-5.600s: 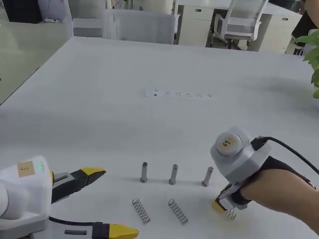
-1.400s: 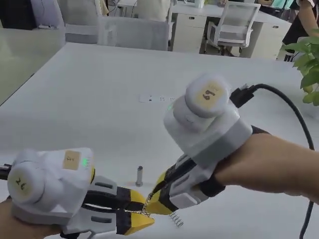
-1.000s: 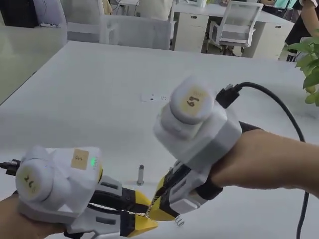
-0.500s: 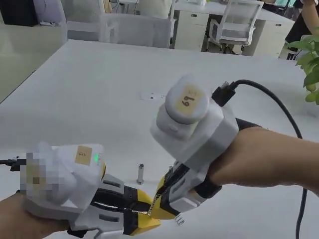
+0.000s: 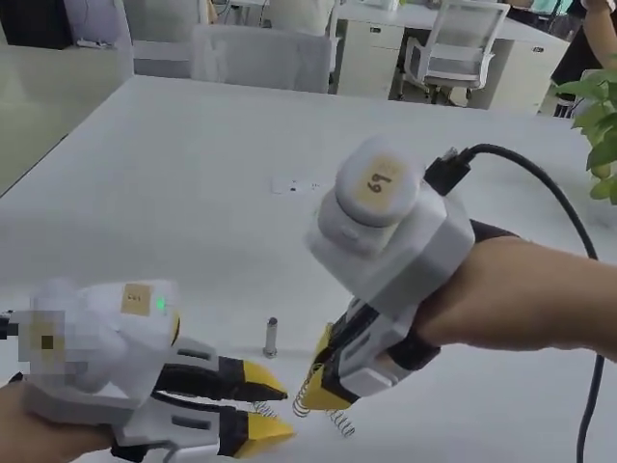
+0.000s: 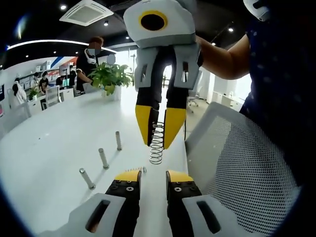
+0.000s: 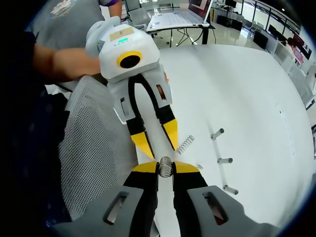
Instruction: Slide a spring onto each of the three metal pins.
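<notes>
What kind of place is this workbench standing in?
Probably an open-plan office or lab: a large white table with a socket strip, an office chair and desks behind it, and a leafy plant.

Jaws yellow-tipped blk, spring (image 6: pixel 156 143) silver, table (image 5: pixel 241 145) wht

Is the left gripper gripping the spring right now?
No: the spring is clamped between the tips of the right gripper, and the left gripper sits open, apart from it.
</notes>
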Action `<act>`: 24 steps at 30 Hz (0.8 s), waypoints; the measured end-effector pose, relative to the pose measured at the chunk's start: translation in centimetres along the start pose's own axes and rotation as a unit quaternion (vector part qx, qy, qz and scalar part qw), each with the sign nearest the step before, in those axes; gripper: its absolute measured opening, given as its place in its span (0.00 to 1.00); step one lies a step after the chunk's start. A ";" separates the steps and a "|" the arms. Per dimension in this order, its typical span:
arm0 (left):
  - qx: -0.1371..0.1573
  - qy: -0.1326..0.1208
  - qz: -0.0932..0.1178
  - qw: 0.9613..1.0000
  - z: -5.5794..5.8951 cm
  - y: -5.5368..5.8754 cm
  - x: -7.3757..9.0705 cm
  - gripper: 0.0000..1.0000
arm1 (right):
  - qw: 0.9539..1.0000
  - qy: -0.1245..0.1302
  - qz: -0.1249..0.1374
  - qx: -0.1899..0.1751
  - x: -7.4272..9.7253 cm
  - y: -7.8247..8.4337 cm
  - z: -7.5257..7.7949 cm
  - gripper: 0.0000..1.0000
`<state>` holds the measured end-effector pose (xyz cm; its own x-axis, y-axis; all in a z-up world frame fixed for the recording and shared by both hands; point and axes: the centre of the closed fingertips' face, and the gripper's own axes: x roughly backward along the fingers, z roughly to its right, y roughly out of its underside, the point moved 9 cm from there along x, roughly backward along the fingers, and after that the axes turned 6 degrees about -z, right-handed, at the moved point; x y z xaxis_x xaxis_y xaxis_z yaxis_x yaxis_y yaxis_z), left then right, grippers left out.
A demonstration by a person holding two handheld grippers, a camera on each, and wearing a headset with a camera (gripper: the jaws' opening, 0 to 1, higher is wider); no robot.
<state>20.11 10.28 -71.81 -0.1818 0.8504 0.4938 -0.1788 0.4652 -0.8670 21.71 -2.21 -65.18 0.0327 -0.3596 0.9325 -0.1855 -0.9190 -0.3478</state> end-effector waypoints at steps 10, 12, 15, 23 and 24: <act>0.024 -0.030 0.014 0.999 -0.5 1.3 0.4 0.27 | 1.000 0.012 0.001 -0.018 0.9 1.1 1.1 0.08; 0.029 -0.038 0.011 0.999 -0.5 1.7 0.4 0.31 | 1.000 0.016 0.001 -0.023 1.2 1.5 1.4 0.08; 0.033 -0.048 0.013 0.998 -0.6 2.1 0.5 0.39 | 0.999 0.024 0.000 -0.031 1.6 2.1 1.9 0.08; 0.045 -0.077 0.013 0.996 -1.1 3.1 0.9 0.56 | 0.998 0.038 0.002 -0.051 2.6 3.3 3.1 0.08; 0.047 -0.078 0.013 0.996 -1.1 3.2 1.0 0.57 | 0.998 0.041 0.003 -0.054 2.7 3.5 3.3 0.08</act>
<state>20.39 12.89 -74.19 -0.3345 0.8093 0.4828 -0.2602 0.4131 -0.8727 24.36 -6.92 -64.16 -0.0490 -0.3467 0.9367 -0.2903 -0.8924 -0.3455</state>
